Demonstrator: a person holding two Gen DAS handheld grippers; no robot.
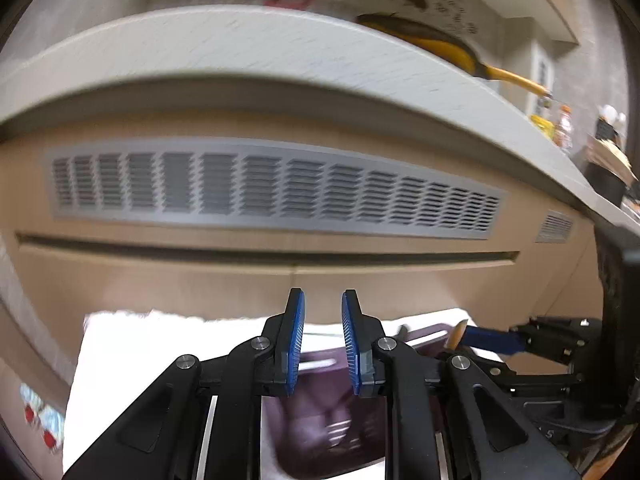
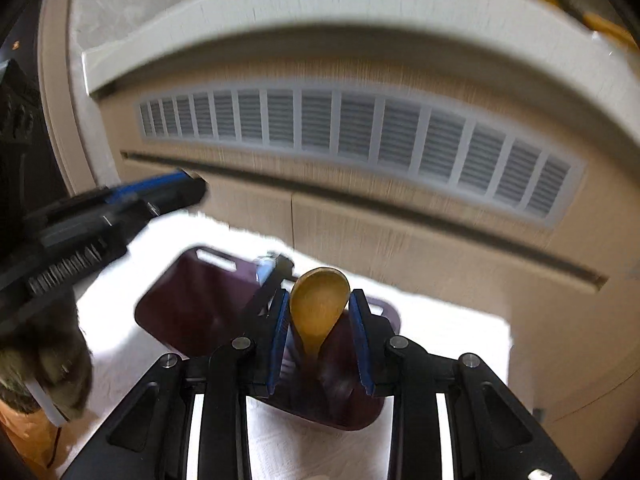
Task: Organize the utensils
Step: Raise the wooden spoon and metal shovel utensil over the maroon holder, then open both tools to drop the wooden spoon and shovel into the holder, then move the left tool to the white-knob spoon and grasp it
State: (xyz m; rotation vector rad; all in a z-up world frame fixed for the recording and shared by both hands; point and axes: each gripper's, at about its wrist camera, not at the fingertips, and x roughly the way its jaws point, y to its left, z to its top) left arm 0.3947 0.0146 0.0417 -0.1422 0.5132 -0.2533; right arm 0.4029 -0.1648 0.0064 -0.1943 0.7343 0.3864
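My right gripper [image 2: 319, 312] is shut on a wooden spoon [image 2: 318, 304], whose bowl stands up between the blue pads above a dark purple tray [image 2: 192, 304]. A black utensil [image 2: 272, 276] leans at the tray's far side. The tray sits on a white cloth [image 2: 440, 320]. My left gripper [image 1: 322, 320] is open and empty, above the same tray [image 1: 320, 420]. In the left wrist view the right gripper [image 1: 496, 338] shows at the right with the spoon tip [image 1: 456, 332]. The left gripper [image 2: 120, 200] shows at the left of the right wrist view.
A beige cabinet front with a grey vent grille [image 1: 272, 184] stands just behind the cloth, under a pale countertop [image 1: 240, 52]. A yellow pan [image 1: 440, 46] lies on the counter at the right. Bottles and clutter [image 1: 560, 128] stand further right.
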